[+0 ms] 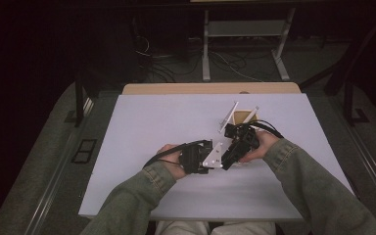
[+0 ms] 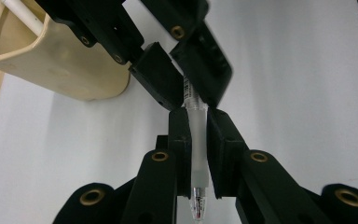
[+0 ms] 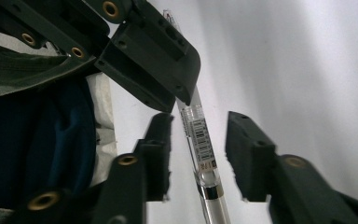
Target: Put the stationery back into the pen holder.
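Note:
A clear pen (image 2: 198, 140) with a frosted grip and a barcode label is clamped between the pads of my left gripper (image 2: 199, 119), tip toward the camera. My right gripper (image 3: 200, 154) straddles the labelled end of the same pen (image 3: 199, 137). Its fingers (image 3: 249, 149) stand a little apart from the barrel on both sides, so it is open. In the high view both grippers meet nose to nose at the table's middle, left gripper (image 1: 214, 159) and right gripper (image 1: 229, 156), each held in a hand.
A cream holder cup (image 2: 51, 60) stands just behind the grippers with a white pen (image 2: 23, 16) in it. It sits on the white table top (image 1: 166, 122) right of centre, near the far edge. Chair and desk legs stand on the floor beyond.

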`<move>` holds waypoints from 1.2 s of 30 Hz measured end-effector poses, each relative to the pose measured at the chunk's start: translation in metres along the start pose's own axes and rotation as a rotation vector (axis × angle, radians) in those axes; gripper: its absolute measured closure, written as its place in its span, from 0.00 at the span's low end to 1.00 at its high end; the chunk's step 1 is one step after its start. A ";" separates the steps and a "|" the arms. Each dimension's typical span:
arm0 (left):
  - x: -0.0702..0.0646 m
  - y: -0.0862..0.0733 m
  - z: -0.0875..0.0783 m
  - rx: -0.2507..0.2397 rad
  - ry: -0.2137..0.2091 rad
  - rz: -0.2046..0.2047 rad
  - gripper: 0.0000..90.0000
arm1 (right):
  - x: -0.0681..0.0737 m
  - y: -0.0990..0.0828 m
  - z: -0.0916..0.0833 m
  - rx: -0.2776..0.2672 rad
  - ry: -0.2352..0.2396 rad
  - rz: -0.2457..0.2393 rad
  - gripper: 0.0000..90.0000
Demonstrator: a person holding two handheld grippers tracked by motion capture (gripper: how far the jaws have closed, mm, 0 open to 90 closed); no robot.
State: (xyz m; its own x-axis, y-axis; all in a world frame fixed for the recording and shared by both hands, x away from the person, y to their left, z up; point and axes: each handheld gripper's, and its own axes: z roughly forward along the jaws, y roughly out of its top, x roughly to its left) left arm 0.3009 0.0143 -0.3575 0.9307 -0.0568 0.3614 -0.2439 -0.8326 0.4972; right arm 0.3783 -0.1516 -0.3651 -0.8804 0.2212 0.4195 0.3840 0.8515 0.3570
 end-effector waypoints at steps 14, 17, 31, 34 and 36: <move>0.004 -0.007 0.000 -0.059 -0.018 -0.079 0.85 | -0.001 -0.001 -0.001 -0.013 0.049 -0.026 0.87; 0.006 -0.010 -0.002 -0.081 -0.023 -0.124 0.84 | -0.001 -0.001 -0.003 -0.021 0.046 -0.025 0.87; 0.016 -0.035 -0.029 -0.202 0.030 -0.381 0.62 | 0.001 -0.007 -0.014 -0.065 0.024 -0.012 0.87; 0.018 -0.042 -0.034 -0.239 0.024 -0.438 0.53 | 0.002 -0.009 -0.018 -0.087 0.016 -0.008 0.87; 0.019 -0.047 -0.037 -0.251 0.018 -0.464 0.45 | 0.002 -0.010 -0.019 -0.095 0.013 -0.006 0.87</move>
State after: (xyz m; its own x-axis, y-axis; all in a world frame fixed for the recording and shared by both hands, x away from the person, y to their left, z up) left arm 0.3198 0.0730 -0.3450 0.9518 0.2983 0.0709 0.1331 -0.6104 0.7808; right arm 0.3777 -0.1688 -0.3518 -0.8793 0.2096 0.4276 0.4041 0.8035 0.4371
